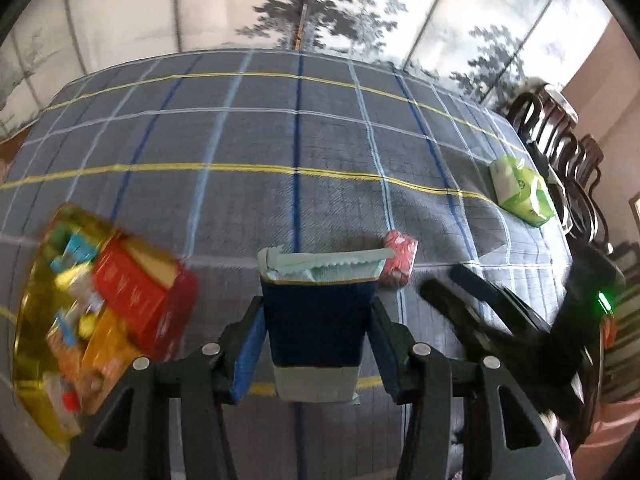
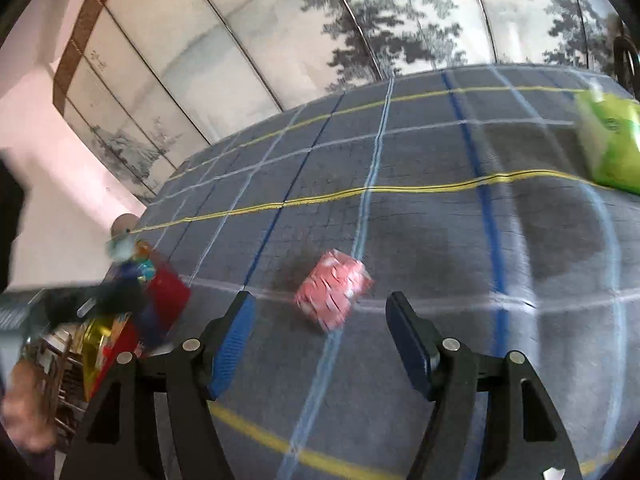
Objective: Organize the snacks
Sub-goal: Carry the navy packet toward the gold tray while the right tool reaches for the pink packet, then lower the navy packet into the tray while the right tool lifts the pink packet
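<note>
Carrying a dark blue snack packet (image 1: 318,316) pinched between its jaws, the left gripper (image 1: 318,344) should swing over the gold tin (image 1: 30,280) before letting go. The right gripper (image 2: 320,344), jaws spread and empty, lines up on the pink packet (image 2: 334,288) lying on the table (image 2: 440,240).

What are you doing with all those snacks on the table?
A person is tidying snacks with a gripper in each hand. The left gripper is clamped on a dark blue snack packet, near the gold tin at the left that is already packed with snacks. The right gripper is open and empty, pointed at a pink packet lying on the checked tablecloth. A green packet sits farther off, not yet collected.
</note>
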The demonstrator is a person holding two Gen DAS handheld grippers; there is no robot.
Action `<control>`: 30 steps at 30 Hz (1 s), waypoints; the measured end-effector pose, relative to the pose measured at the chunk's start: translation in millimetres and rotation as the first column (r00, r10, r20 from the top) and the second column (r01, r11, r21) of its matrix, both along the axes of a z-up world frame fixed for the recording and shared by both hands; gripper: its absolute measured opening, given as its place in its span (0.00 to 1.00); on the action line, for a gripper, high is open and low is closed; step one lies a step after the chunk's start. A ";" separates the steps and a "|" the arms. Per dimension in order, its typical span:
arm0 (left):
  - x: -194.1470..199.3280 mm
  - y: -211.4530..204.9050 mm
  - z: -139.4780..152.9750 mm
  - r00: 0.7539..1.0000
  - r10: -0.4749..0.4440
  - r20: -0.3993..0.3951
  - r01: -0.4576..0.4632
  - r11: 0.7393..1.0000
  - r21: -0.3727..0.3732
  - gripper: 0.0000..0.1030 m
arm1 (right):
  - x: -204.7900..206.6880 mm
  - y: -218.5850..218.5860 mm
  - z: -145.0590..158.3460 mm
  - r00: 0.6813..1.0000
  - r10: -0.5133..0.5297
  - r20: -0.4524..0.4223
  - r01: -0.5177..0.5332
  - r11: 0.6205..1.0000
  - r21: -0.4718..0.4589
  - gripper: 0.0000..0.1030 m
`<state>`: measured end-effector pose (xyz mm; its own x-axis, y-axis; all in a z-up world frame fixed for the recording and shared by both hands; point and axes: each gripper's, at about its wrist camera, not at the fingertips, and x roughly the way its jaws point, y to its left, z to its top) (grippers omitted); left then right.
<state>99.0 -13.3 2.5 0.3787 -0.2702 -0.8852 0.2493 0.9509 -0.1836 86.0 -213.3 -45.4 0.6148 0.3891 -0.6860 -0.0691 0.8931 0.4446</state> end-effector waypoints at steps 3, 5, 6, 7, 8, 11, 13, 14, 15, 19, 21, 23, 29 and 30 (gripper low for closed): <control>-15.4 10.6 8.5 1.000 0.020 0.018 -0.020 1.000 -0.006 0.49 | 11.7 12.1 -6.8 0.999 0.002 -0.035 -0.003 0.999 -0.042 0.57; -23.1 18.4 13.5 0.999 0.032 0.029 -0.031 0.999 -0.011 0.49 | 16.0 18.7 -10.1 0.999 -0.009 -0.046 0.006 0.997 -0.073 0.47; -28.4 24.3 17.4 0.999 0.041 0.035 -0.041 0.999 -0.016 0.49 | 17.6 20.2 -11.7 0.999 -0.011 -0.050 0.006 0.996 -0.087 0.33; -31.5 29.7 20.4 0.998 0.050 0.039 -0.049 0.999 -0.019 0.49 | 20.9 20.1 -12.8 0.998 -0.006 -0.056 0.001 0.996 -0.087 0.29; -36.5 36.5 25.1 0.997 0.060 0.046 -0.059 0.998 -0.023 0.49 | 21.6 20.7 -12.6 0.998 -0.006 -0.057 0.001 0.996 -0.091 0.28; -47.9 53.7 37.3 0.994 0.083 0.066 -0.081 0.996 -0.028 0.49 | 19.4 21.4 -10.7 0.998 -0.002 -0.057 -0.004 0.994 -0.108 0.25; -55.5 65.1 46.7 0.992 0.093 0.082 -0.091 0.996 -0.020 0.49 | 17.9 19.6 -9.7 0.998 -0.011 -0.054 0.006 0.994 -0.106 0.24; -57.0 68.7 50.1 0.991 0.101 0.087 -0.099 0.995 -0.020 0.49 | 13.3 18.1 -8.0 0.999 -0.017 -0.044 0.013 0.994 -0.105 0.23; -60.4 75.8 54.3 0.990 0.112 0.091 -0.111 0.994 -0.021 0.49 | 8.4 17.3 -5.8 0.999 -0.022 -0.034 0.019 0.995 -0.098 0.23; -67.4 103.3 68.0 0.983 0.155 0.102 -0.155 0.988 -0.003 0.49 | -12.9 15.7 1.0 1.000 -0.022 -0.004 0.022 0.996 -0.084 0.23; -68.0 117.0 74.5 0.977 0.177 0.115 -0.180 0.984 0.014 0.49 | -25.4 15.8 2.1 1.000 -0.015 0.005 0.016 0.997 -0.071 0.23; -66.8 131.2 78.8 0.970 0.207 0.129 -0.213 0.976 0.039 0.49 | -37.7 18.4 1.6 1.000 -0.008 0.010 0.009 0.997 -0.080 0.23; -52.1 162.9 61.2 0.963 0.255 0.085 -0.262 0.961 0.090 0.49 | -53.0 27.4 -1.3 1.000 0.018 0.004 -0.018 0.996 -0.083 0.23; -49.6 166.2 54.6 0.961 0.265 0.077 -0.272 0.957 0.104 0.49 | -53.8 28.3 -0.4 1.000 0.019 0.006 -0.019 0.996 -0.083 0.23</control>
<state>49.4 152.8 57.1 0.4784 -0.0508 -0.8767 -0.0106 0.9979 -0.0637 32.3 -185.0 -45.8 0.6126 0.3426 -0.7123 -0.0893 0.9254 0.3682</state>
